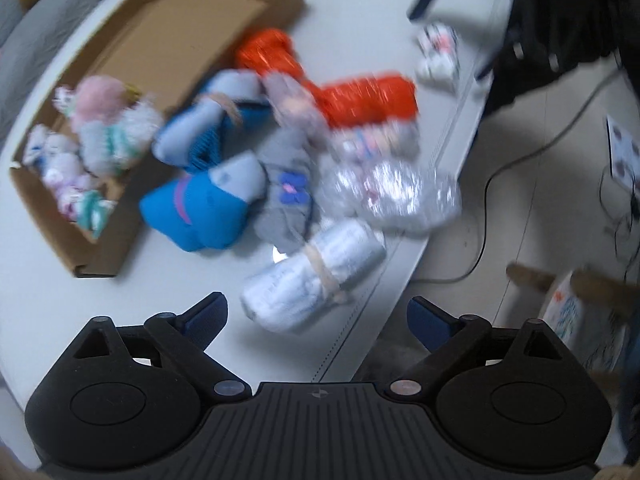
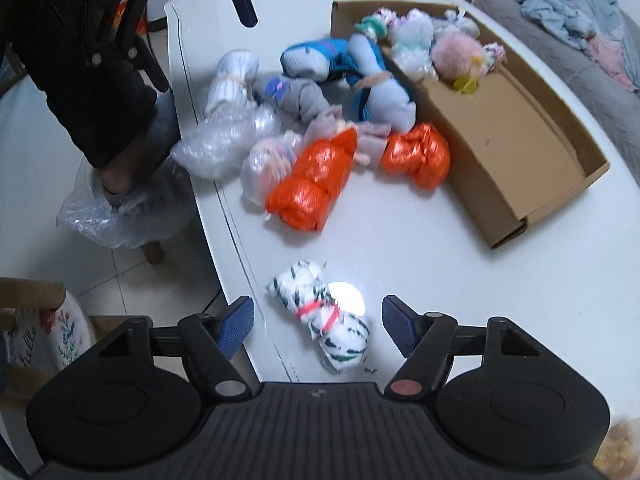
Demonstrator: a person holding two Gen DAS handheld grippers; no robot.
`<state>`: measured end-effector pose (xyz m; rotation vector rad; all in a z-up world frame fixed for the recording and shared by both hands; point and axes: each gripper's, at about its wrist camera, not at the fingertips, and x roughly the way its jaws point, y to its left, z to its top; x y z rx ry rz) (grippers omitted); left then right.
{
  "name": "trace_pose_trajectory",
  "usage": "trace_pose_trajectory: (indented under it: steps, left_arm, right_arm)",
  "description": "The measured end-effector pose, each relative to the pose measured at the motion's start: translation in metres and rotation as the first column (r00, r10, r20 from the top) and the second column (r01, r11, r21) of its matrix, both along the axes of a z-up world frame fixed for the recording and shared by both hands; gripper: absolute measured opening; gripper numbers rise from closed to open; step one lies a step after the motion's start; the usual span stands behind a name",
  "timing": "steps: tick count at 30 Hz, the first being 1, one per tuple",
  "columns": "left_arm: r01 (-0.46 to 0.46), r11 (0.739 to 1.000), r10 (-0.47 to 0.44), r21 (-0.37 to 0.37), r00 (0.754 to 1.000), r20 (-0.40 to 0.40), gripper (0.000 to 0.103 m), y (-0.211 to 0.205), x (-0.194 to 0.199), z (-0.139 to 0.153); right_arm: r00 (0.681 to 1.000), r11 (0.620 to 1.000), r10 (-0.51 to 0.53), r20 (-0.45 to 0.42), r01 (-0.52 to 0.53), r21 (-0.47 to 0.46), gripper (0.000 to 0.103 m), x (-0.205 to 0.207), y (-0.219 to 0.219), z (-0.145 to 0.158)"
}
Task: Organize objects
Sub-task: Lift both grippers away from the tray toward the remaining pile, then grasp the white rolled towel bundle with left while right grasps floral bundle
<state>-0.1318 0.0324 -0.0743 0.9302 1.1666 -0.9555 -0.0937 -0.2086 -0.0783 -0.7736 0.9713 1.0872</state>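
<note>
On the white tabletop (image 2: 460,280), your right claw (image 2: 318,326), jaws apart, straddles the white green-striped tied sock bundle (image 2: 324,320); closing off-centre probably squirts it away.

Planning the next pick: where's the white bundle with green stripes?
Right wrist view: white green-striped bundle lies alone on the white table, bottom centre, near its edge.

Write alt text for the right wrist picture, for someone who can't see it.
Open tongs hover over a small white bundle with green stripes on a white table. Further off, orange, blue and clear-wrapped bundles lie beside a cardboard box holding fluffy toys.
</note>
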Motion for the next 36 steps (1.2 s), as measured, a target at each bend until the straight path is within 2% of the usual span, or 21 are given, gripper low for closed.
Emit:
trace_pose_trajectory:
  steps: [3,6,13,21,24,26,27,29,32,36]
  left_arm:
    - [-0.001,1.0,0.001,0.03,1.0,-0.011,0.09,0.004,0.001,-0.02]
    - [-0.027,0.999,0.026,0.022,0.999,0.041,0.088,0.005,0.003,-0.029]
    - [-0.065,0.996,0.071,-0.062,0.992,0.102,0.088,0.008,0.011,-0.018]
    - [-0.021,0.997,0.028,-0.068,0.994,0.103,0.09,0.0,0.009,-0.028]
    - [-0.04,0.996,0.045,-0.084,0.997,0.063,0.086,0.001,0.011,-0.029]
    - [-0.058,0.993,0.059,-0.1,0.998,0.015,0.076,0.005,0.013,-0.028]
    - [-0.074,0.991,0.073,-0.108,0.997,-0.02,0.066,0.006,0.015,-0.027]
    - [-0.088,0.991,0.084,-0.098,0.995,-0.045,0.058,0.008,0.016,-0.026]
    - [-0.099,0.992,0.091,-0.08,0.992,-0.088,0.055,0.009,0.015,-0.023]
    - [-0.115,0.99,0.108,-0.08,0.991,-0.084,0.055,0.013,0.018,-0.015]
  right_arm:
    - [1.0,1.0,0.027,0.003,-0.027,-0.007,0.063,0.004,0.008,-0.006]
    - [0.998,0.998,0.058,0.012,-0.058,-0.014,0.056,0.007,0.015,-0.014]
    - [0.998,0.998,0.061,0.008,-0.06,-0.025,0.052,0.017,0.017,-0.023]
    - [0.999,0.999,0.049,-0.022,-0.05,-0.02,0.05,0.014,0.013,-0.021]
    - [0.998,0.999,0.044,-0.039,-0.045,-0.019,0.045,0.012,0.011,-0.02]
    - [0.998,0.999,0.044,-0.055,-0.045,-0.017,0.037,0.012,0.011,-0.019]
    - [0.997,0.999,0.045,-0.058,-0.046,-0.017,0.03,0.012,0.011,-0.018]
    - [0.997,0.999,0.035,-0.063,-0.036,-0.018,0.025,0.014,0.011,-0.017]
    - [0.996,1.0,0.016,-0.089,-0.017,-0.008,0.024,0.019,0.01,-0.015]
    - [0.994,1.0,-0.014,-0.106,0.016,0.021,0.024,0.022,0.007,-0.008]
